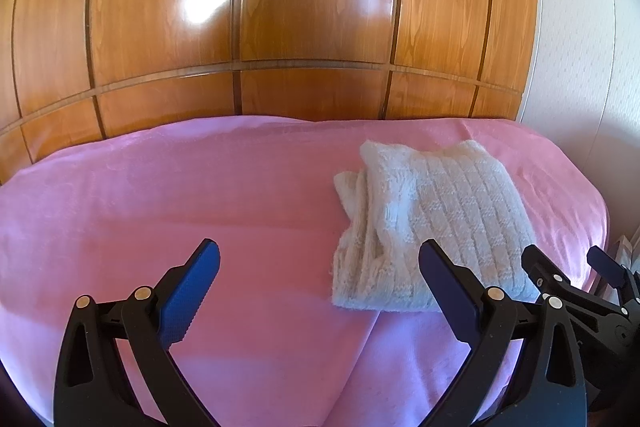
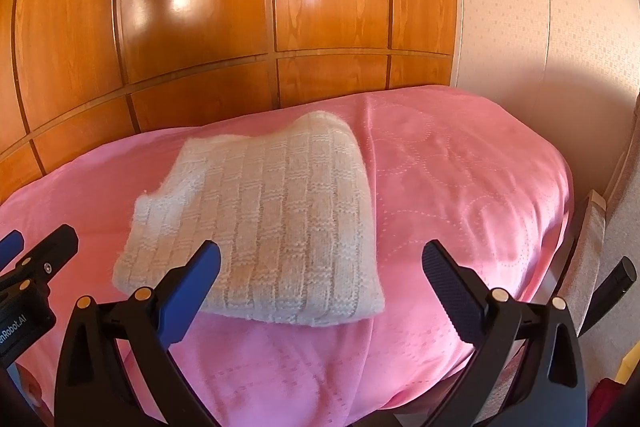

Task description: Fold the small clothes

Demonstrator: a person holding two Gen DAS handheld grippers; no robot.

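Observation:
A white knitted garment (image 1: 432, 227) lies folded into a compact rectangle on the pink bedspread (image 1: 200, 195); it also shows in the right wrist view (image 2: 272, 223). My left gripper (image 1: 318, 255) is open and empty, held above the bed just left of the garment's near edge. My right gripper (image 2: 320, 259) is open and empty, above the garment's near right corner. The right gripper also shows at the right edge of the left wrist view (image 1: 568, 263). The left gripper shows at the left edge of the right wrist view (image 2: 36, 247).
A glossy wooden wardrobe (image 1: 280, 27) stands right behind the bed. A pale patterned wall (image 2: 540, 47) is at the right. The bed's right edge (image 2: 560, 227) drops to a narrow gap with a pale panel (image 2: 592, 227) beside it.

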